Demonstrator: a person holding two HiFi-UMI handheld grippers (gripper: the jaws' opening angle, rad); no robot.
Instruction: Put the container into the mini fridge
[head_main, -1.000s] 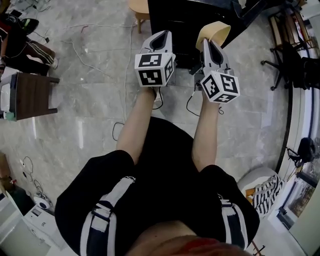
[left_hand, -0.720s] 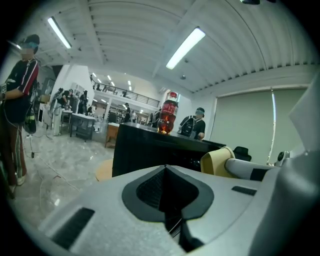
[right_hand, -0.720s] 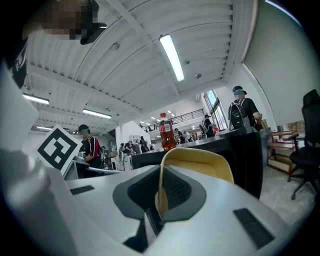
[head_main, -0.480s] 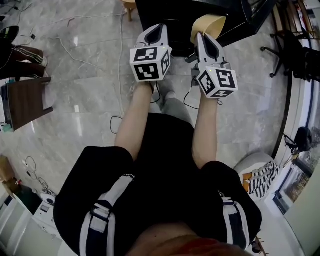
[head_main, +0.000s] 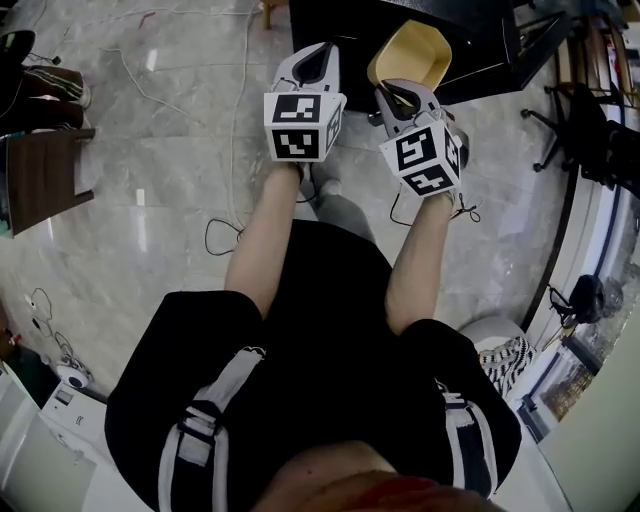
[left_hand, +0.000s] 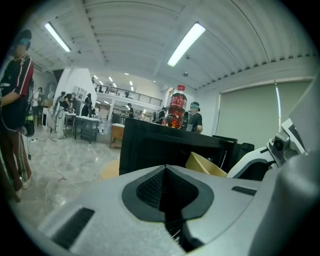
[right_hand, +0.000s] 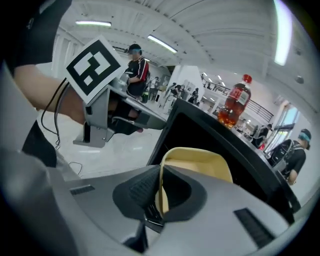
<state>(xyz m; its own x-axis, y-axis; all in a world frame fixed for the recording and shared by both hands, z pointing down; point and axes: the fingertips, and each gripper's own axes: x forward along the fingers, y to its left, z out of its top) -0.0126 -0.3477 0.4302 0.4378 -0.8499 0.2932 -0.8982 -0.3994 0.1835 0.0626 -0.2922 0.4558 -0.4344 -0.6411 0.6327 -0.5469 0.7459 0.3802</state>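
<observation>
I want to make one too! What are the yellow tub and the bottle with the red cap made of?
The yellow tub looks like thin, matte plastic, maybe pressed fibre: its pale wall is thin where the right gripper pinches it, with no shine. The bottle looks like clear, glossy plastic: the reddish drink shows through it.

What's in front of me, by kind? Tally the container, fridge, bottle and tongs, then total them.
container: 1
mini fridge: 1
bottle: 1
tongs: 2 (left tongs, right tongs)
Total: 5
</observation>
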